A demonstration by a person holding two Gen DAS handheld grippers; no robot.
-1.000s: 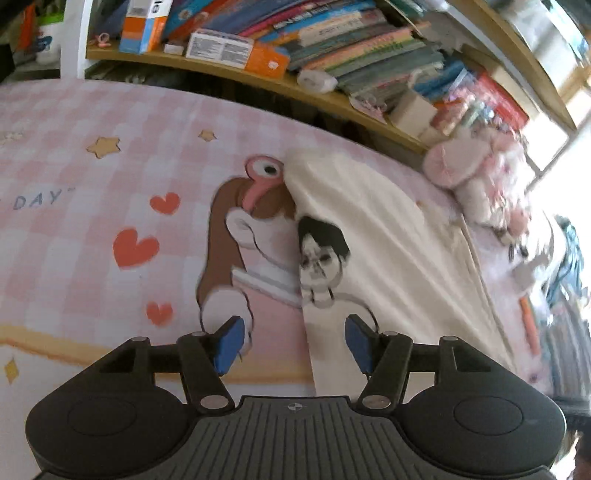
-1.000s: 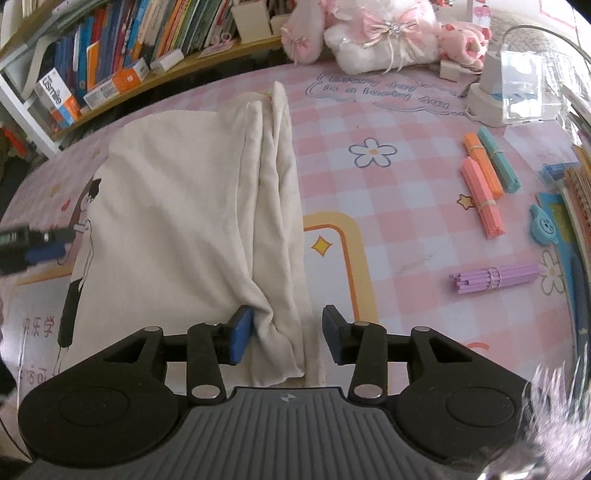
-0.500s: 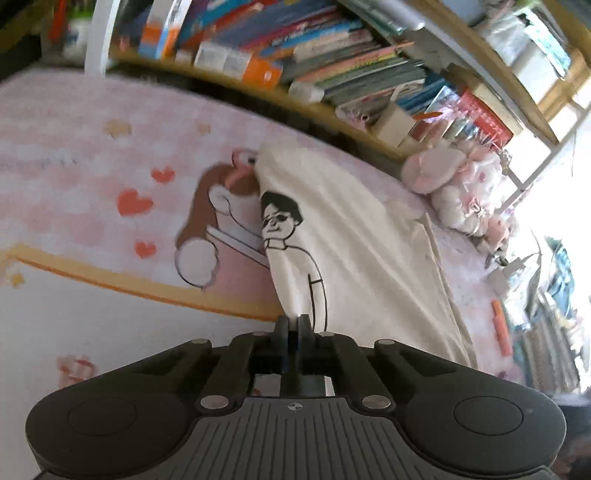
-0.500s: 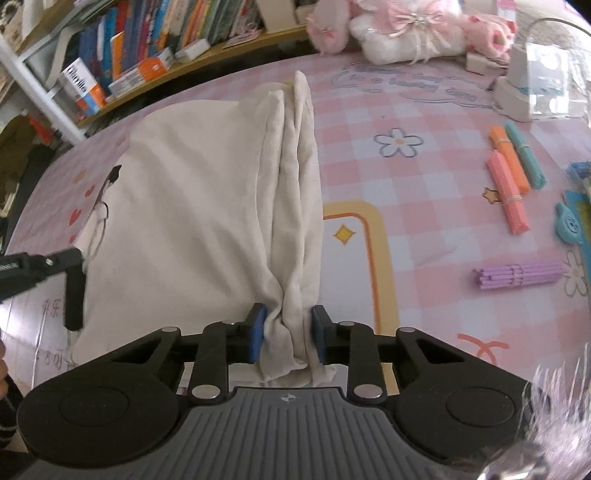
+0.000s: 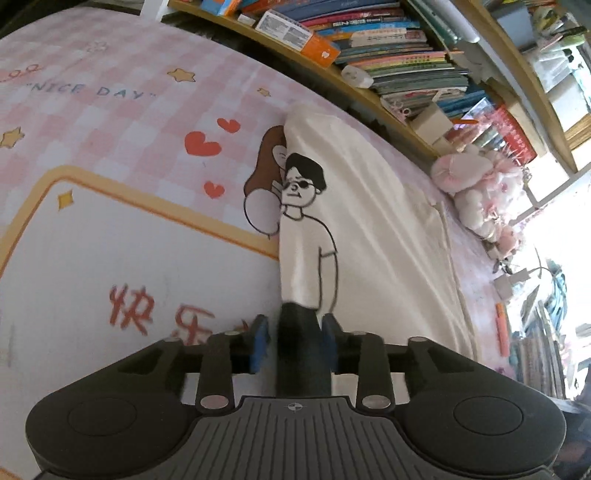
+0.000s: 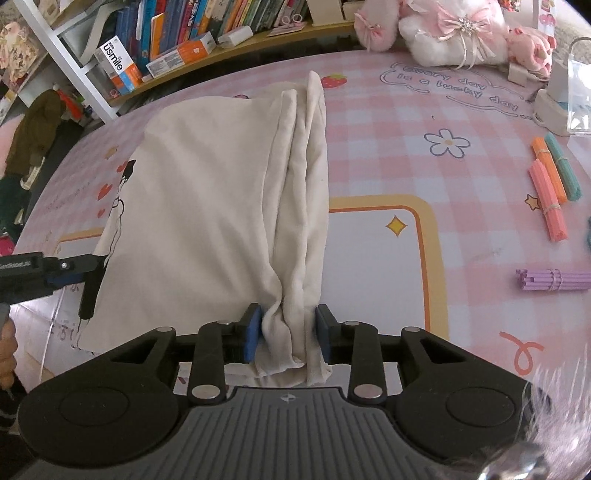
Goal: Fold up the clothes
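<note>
A cream T-shirt (image 6: 207,206) with a black line drawing of a man (image 5: 301,184) lies partly folded on the pink checked table mat (image 6: 388,122). My left gripper (image 5: 294,341) has its jaws around the shirt's near left edge, where the drawing's dark legs are; a small gap shows on each side. It also shows in the right wrist view (image 6: 79,271) at the shirt's left edge. My right gripper (image 6: 284,330) is shut on the bunched folds at the shirt's near right edge (image 6: 291,321).
Bookshelves (image 5: 369,44) run along the far side. Pink plush toys (image 6: 443,33) sit at the back right. Bundles of coloured sticks (image 6: 550,195) and purple sticks (image 6: 554,278) lie right of the shirt. A white box (image 6: 565,96) stands far right.
Both grippers were open a second ago and closed onto the shirt's near edge. The left jaws, fully shut half a second ago, now stand slightly apart around the fabric; the left view has shifted.
</note>
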